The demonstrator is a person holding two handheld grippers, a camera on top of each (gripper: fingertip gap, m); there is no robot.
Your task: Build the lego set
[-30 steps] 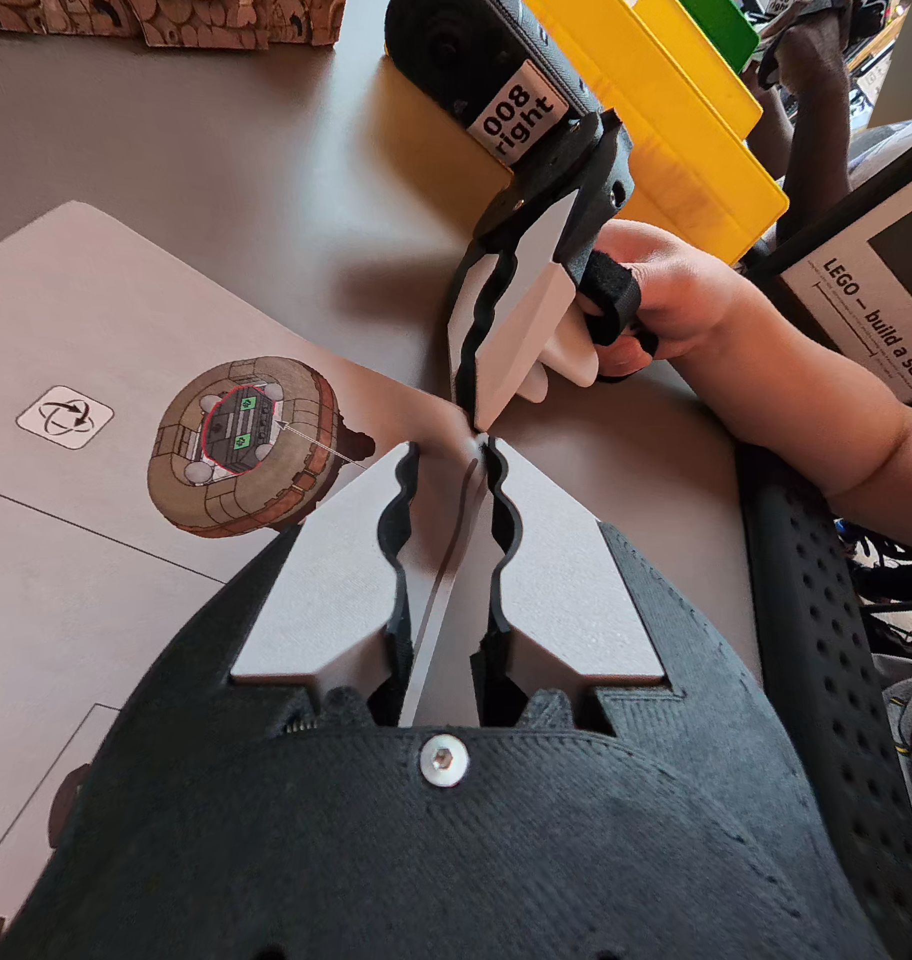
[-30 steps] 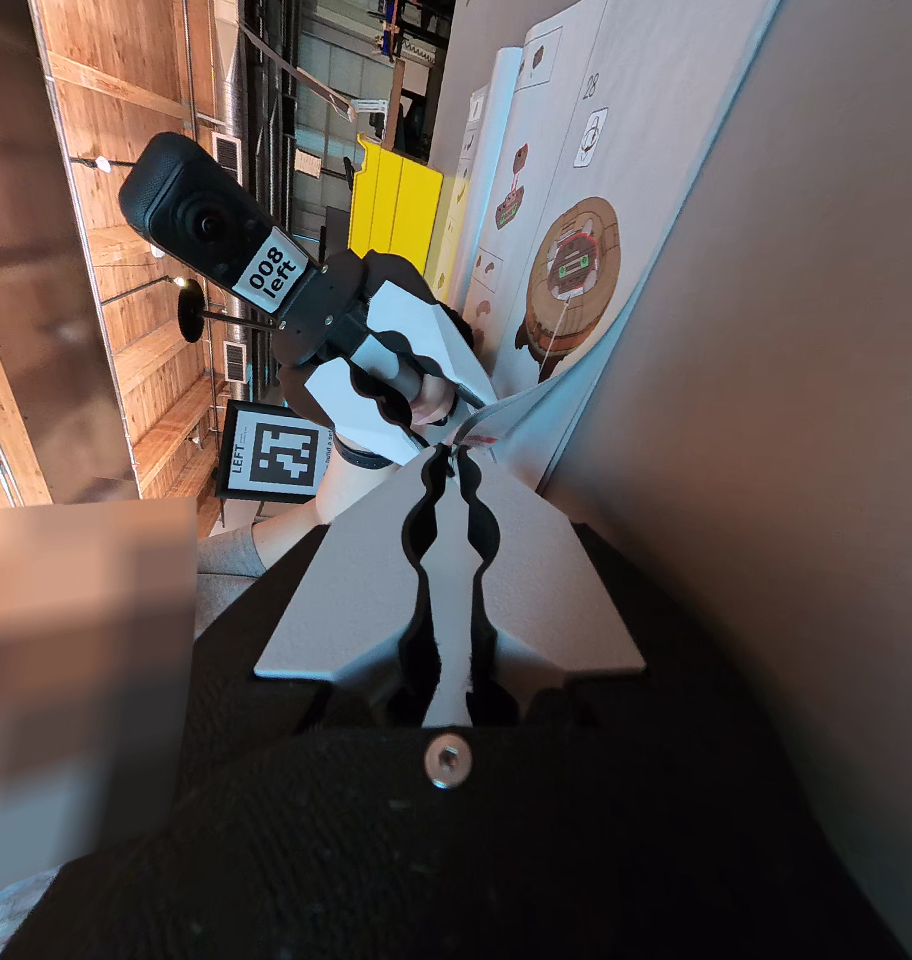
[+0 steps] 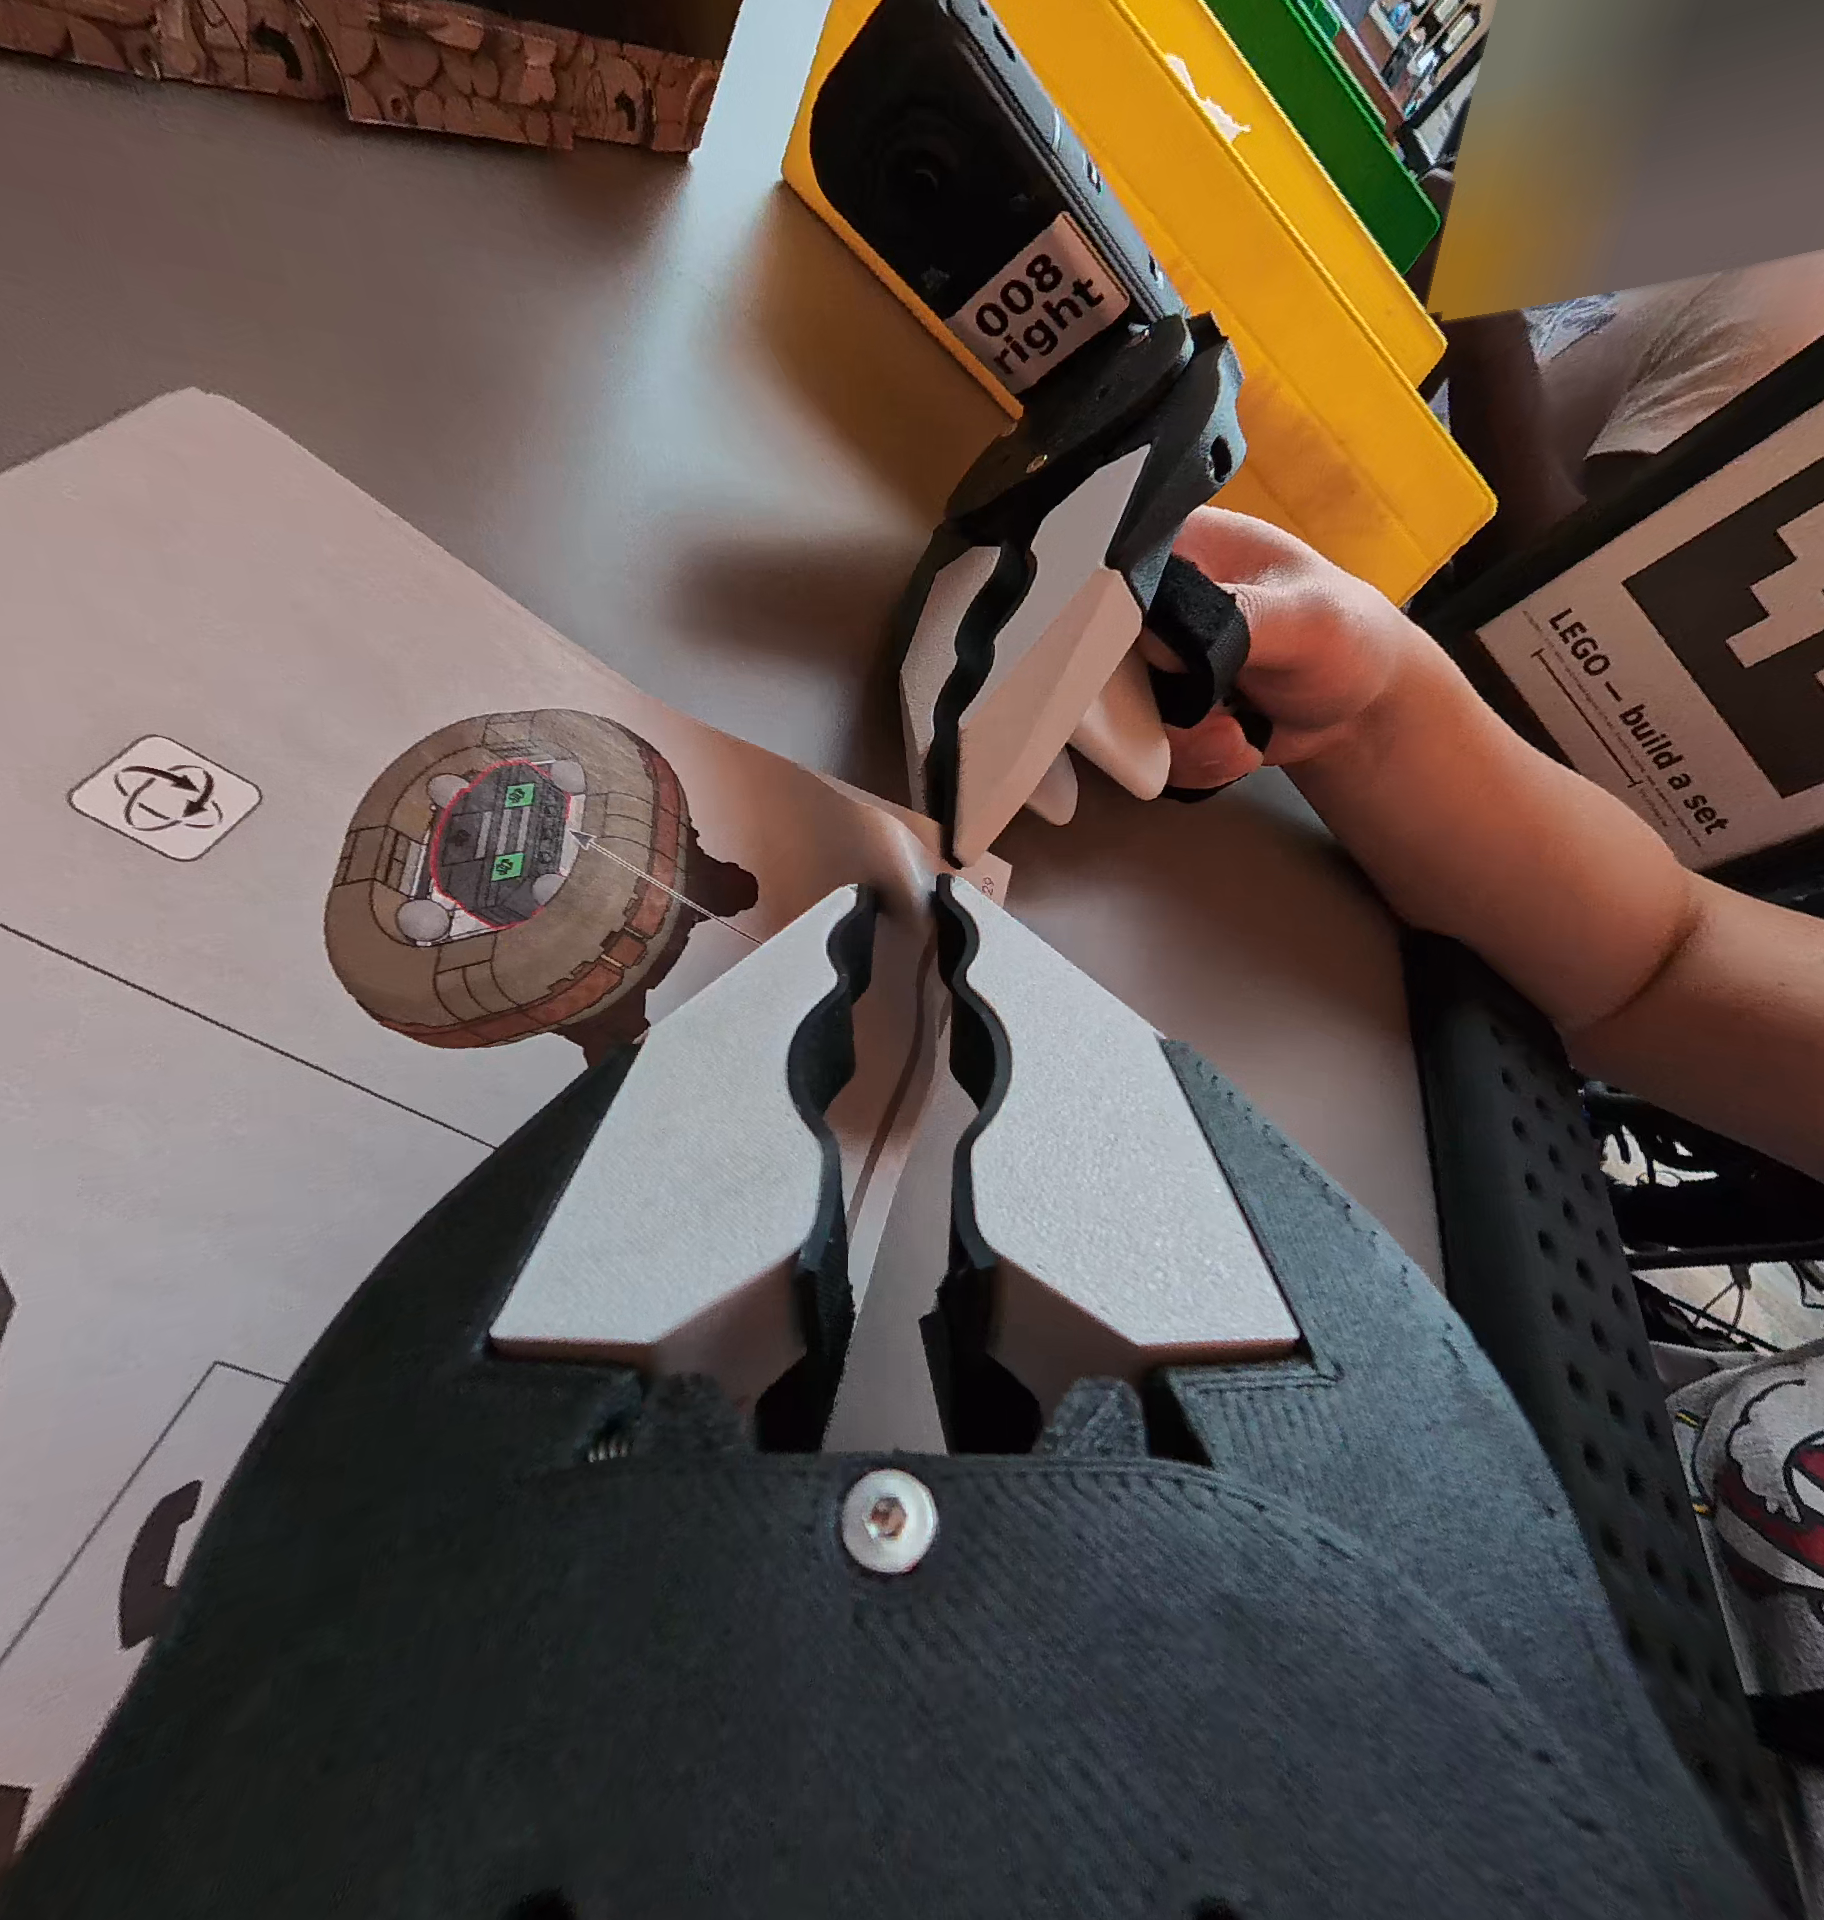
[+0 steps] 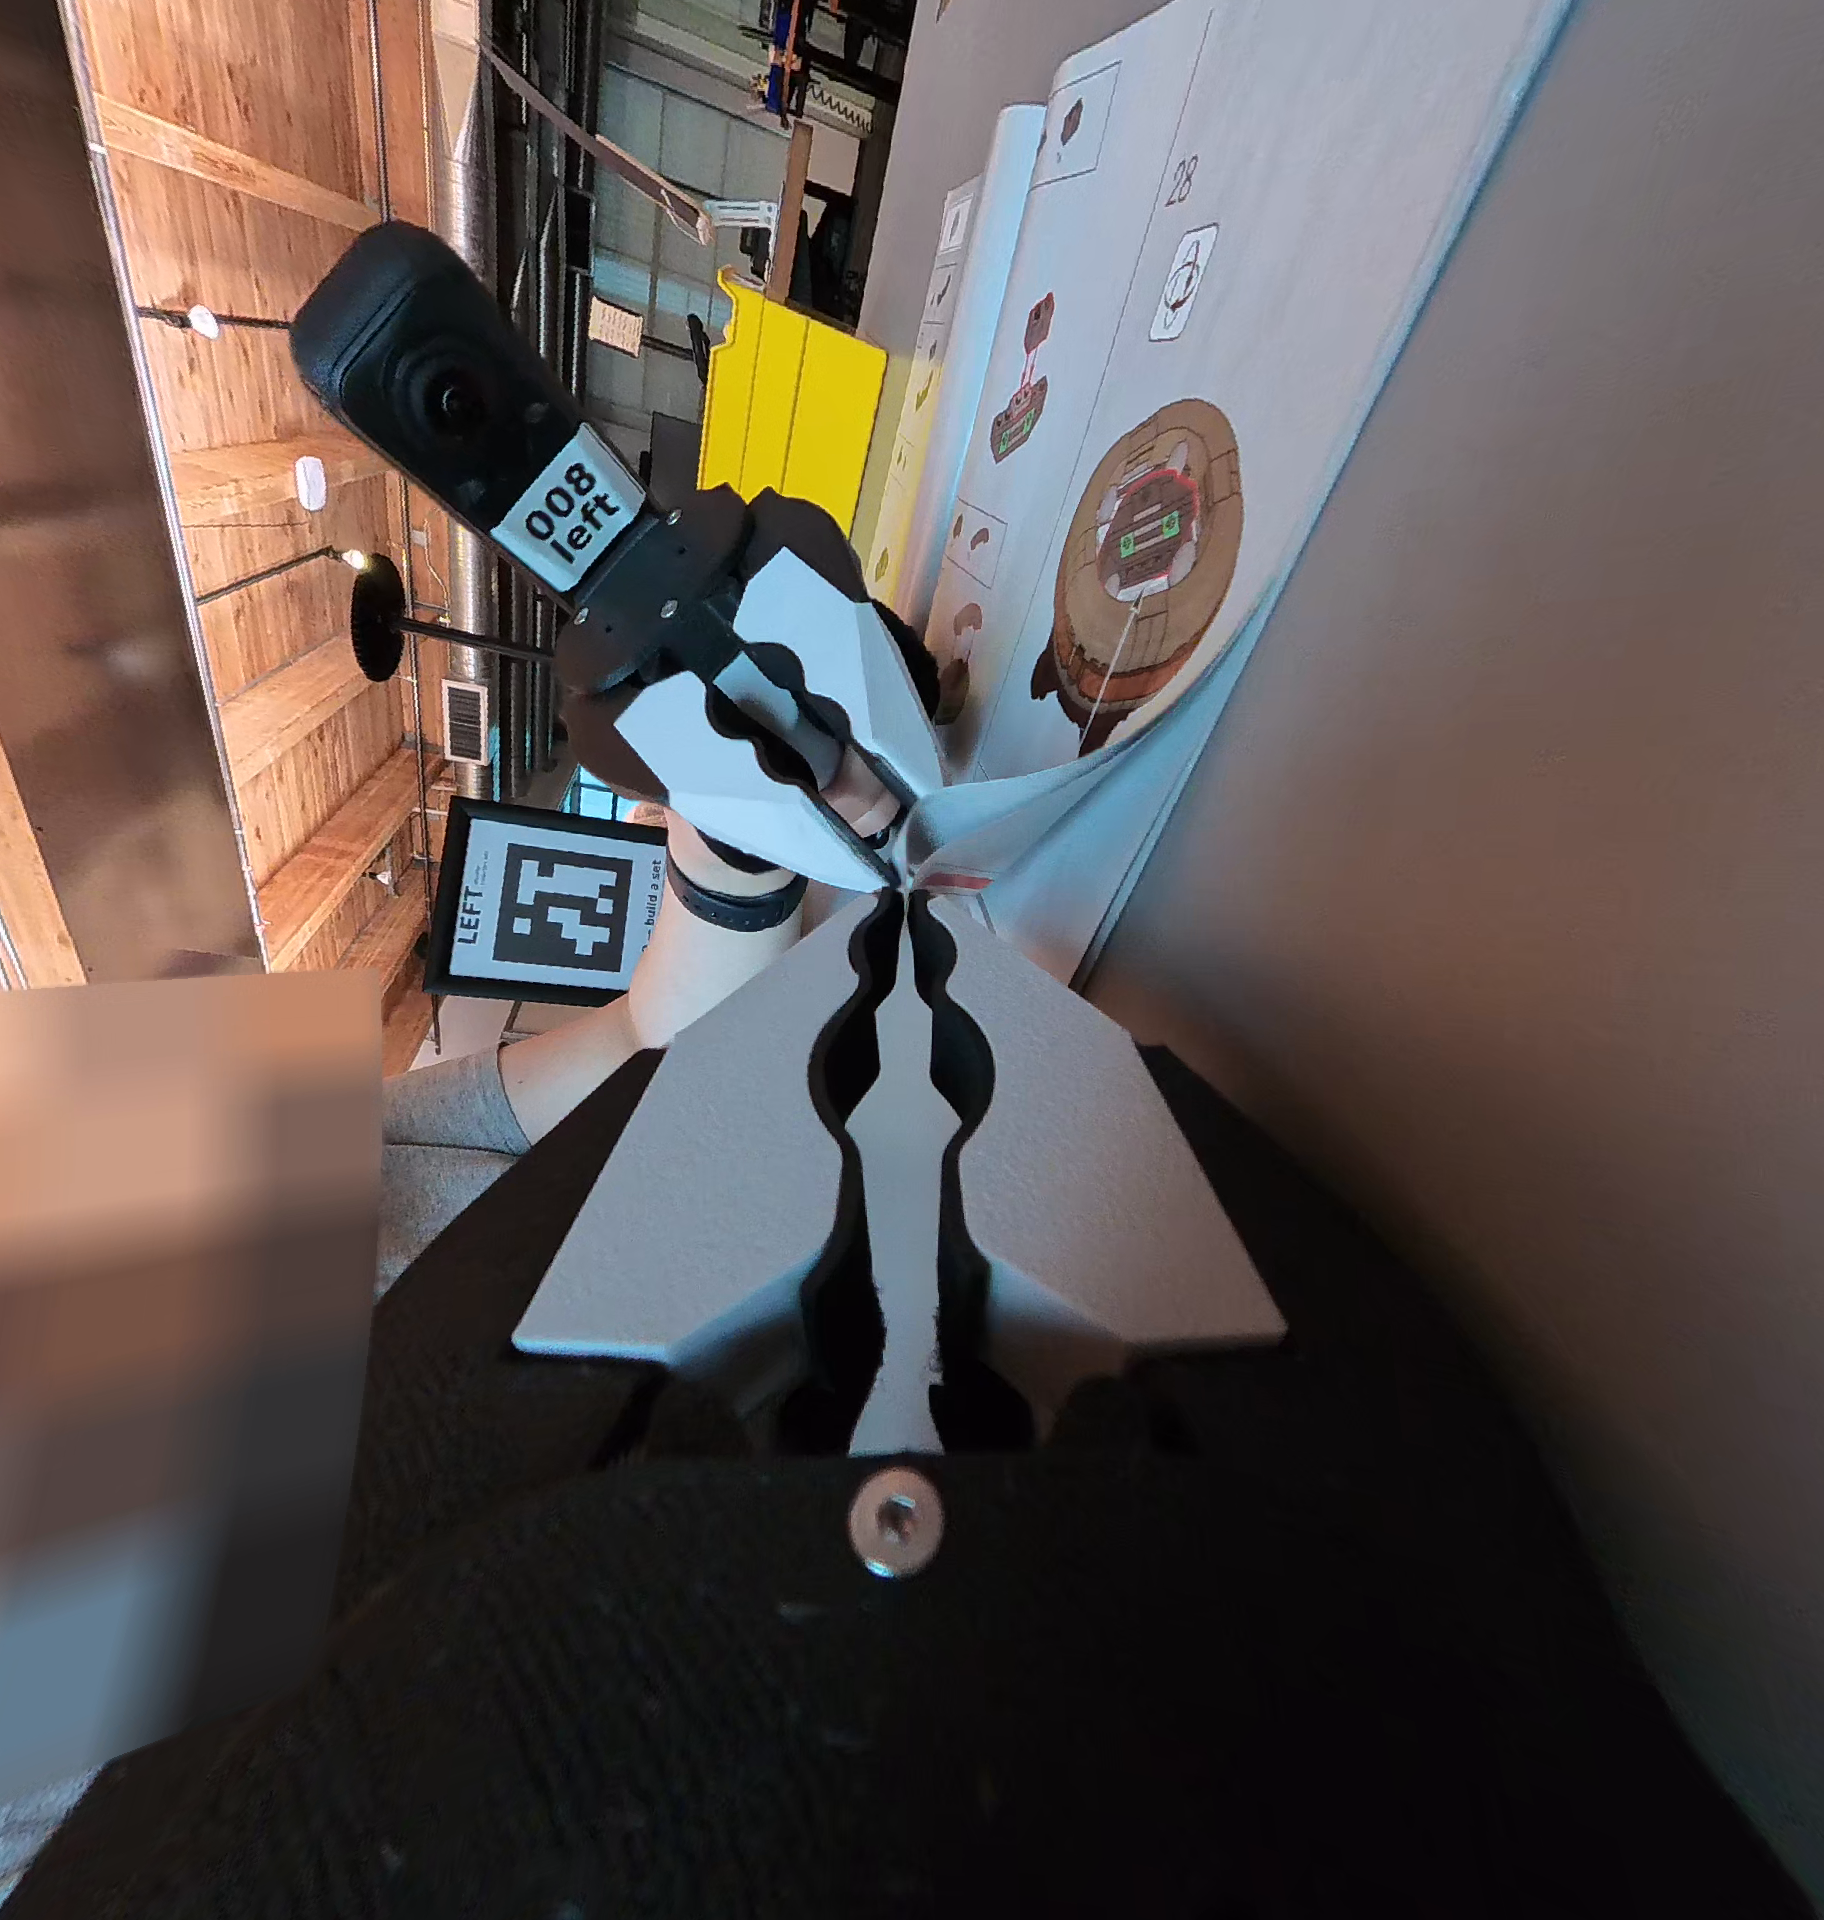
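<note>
A yellow plastic bin (image 3: pixel 1303 343) stands behind the right tool (image 3: pixel 955 857); both tools, left tool (image 3: pixel 903 894) included, seemingly still pinch the printed instruction booklet's (image 3: pixel 264 644) page corner.

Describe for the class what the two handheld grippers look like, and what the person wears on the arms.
Each gripper, left and right, has pale grey wedge fingers with wavy black pads, a textured black body and a black camera bearing a white label. A dark wristband and grey sleeve show on the left arm.
</note>
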